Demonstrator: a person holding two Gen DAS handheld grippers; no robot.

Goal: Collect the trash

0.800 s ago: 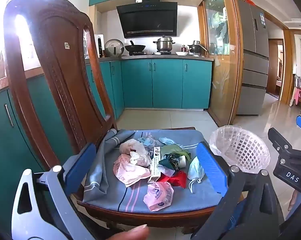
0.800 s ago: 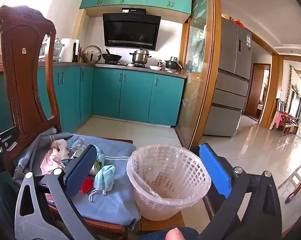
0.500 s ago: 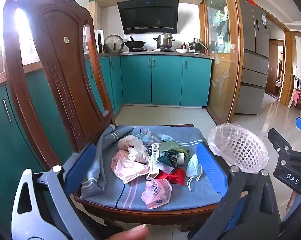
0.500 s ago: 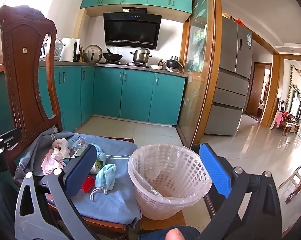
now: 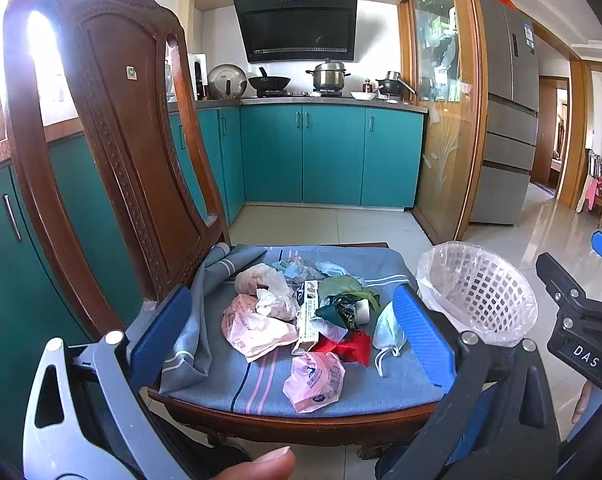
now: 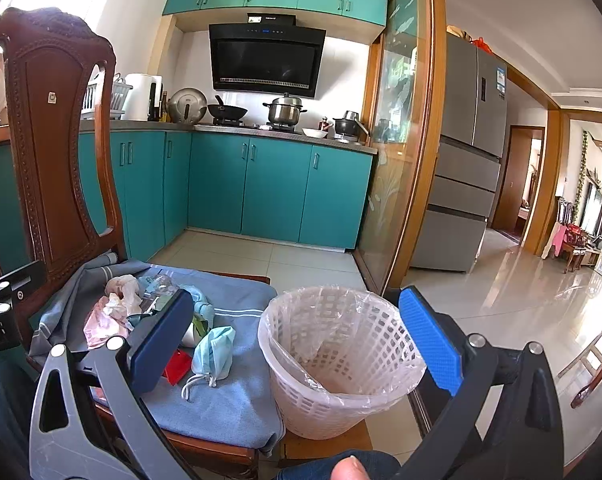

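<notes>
— How many of each do you count?
— I count one basket (image 6: 341,364), one chair (image 5: 113,128), one blue cloth (image 5: 261,384) over its seat, one face mask (image 5: 387,330), two pink bags (image 5: 315,380), one red scrap (image 5: 347,348).
— Grippers?
— Two.

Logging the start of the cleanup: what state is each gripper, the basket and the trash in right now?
left gripper: open, nothing between its pads.
right gripper: open, empty, framing the basket.
basket: upright, lined with a clear bag, looks empty.
trash pile: loose on the cloth-covered chair seat.
face mask: crumpled, lying beside the basket.
</notes>
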